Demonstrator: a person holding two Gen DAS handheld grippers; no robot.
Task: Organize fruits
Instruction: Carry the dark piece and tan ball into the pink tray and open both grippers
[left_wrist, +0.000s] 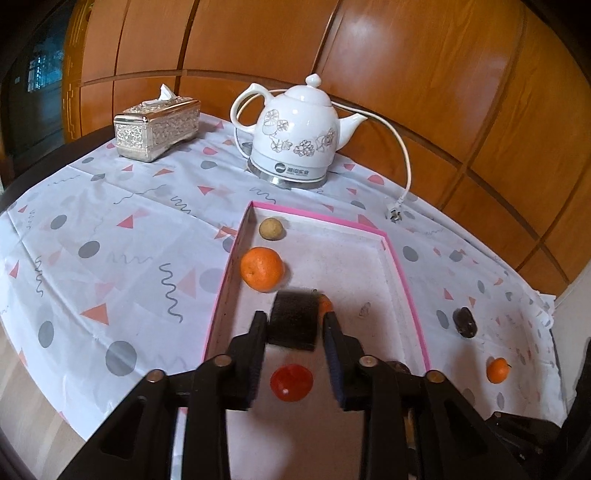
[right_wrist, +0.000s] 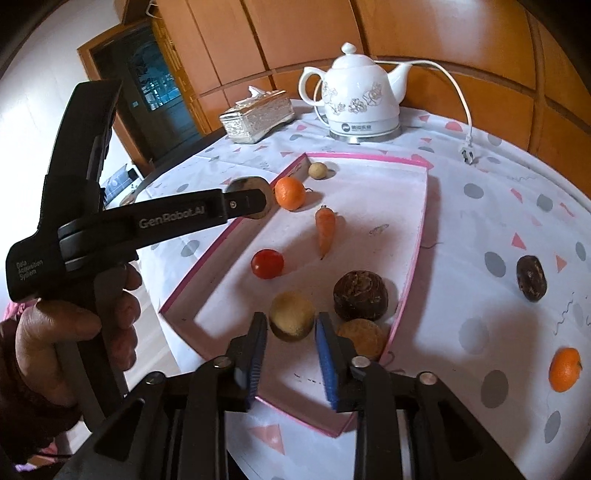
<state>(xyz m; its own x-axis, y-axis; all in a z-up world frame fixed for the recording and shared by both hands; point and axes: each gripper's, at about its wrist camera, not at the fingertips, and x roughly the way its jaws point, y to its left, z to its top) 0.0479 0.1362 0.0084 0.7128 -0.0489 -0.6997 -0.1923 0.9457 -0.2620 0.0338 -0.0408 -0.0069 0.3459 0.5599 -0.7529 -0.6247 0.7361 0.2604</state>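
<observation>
Right now the left gripper (left_wrist: 293, 328) sits low-centre in its view, fingers apart w/ nothing between them, over the pink-edged tray (left_wrist: 400, 266), w/ a big orange (left_wrist: 262, 268) and small tan fruit (left_wrist: 271, 229) at the tray's upper-left corner and a tomato (left_wrist: 291, 382) just below the tips. Right gripper (right_wrist: 290, 345) is also spread wide and holds nothing, bottom-centre of frame, w/ a pale round fruit (right_wrist: 291, 314) just beyond its tips. Carrot (right_wrist: 325, 229) lies mid-tray; a small orange (right_wrist: 564, 369) and a dark fruit (right_wrist: 531, 277) are on the cloth (right_wrist: 480, 206) at frame right, outside the tray.
</observation>
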